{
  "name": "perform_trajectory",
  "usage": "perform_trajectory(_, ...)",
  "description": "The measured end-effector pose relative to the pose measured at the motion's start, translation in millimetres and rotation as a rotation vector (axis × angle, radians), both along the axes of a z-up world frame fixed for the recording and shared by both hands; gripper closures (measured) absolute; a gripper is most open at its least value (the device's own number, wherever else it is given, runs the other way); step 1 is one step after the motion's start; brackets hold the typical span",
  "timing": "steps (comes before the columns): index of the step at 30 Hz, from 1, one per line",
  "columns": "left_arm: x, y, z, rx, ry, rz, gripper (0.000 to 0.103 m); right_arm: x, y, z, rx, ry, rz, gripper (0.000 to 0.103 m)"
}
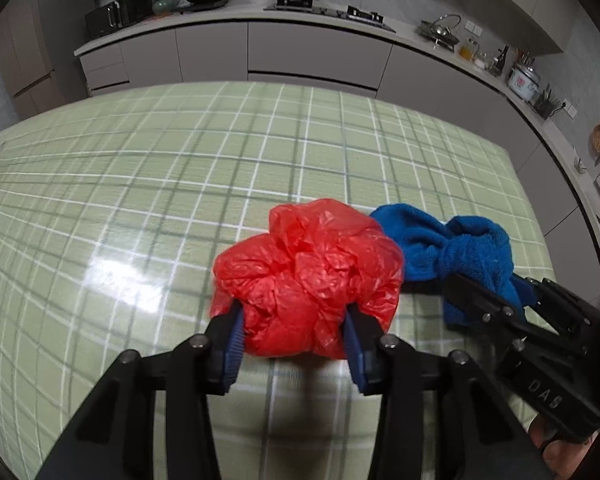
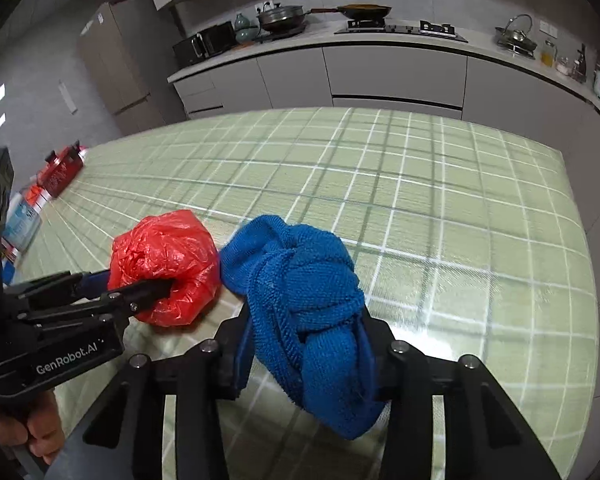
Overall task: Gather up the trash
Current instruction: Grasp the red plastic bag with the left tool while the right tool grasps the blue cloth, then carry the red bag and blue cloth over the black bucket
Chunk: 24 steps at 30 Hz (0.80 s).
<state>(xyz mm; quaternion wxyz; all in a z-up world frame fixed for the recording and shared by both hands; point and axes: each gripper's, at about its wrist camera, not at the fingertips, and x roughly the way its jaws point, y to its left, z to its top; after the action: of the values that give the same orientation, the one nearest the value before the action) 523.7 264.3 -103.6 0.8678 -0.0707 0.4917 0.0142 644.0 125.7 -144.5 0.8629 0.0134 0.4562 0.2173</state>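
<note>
With left gripper clamped on red plastic bag and right gripper squeezing blue towel: lift both straight up, grips firm.

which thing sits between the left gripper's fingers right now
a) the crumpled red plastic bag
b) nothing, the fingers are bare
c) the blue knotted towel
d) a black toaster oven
a: in the left wrist view the left gripper has its blue pads pressed into both sides of the crumpled red plastic bag, while the blue towel sits in the right gripper beside it.
</note>
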Motion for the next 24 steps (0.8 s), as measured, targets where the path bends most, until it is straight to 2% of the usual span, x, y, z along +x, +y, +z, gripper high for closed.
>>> perform_trajectory(9,-60,-7,38,0.023,-0.076,-0.036,0.059,-58,-30,45,0.063,-0.046,-0.074,0.057)
perform_trajectory(14,-111,-12,47,0.014,-0.117,-0.087,0.059,-121,-51,65,0.056,-0.095,-0.161,0.057)
perform_trajectory(24,-190,-72,51,-0.034,-0.111,-0.243,0.059,-266,-99,71,0.026,-0.094,-0.338,0.057)
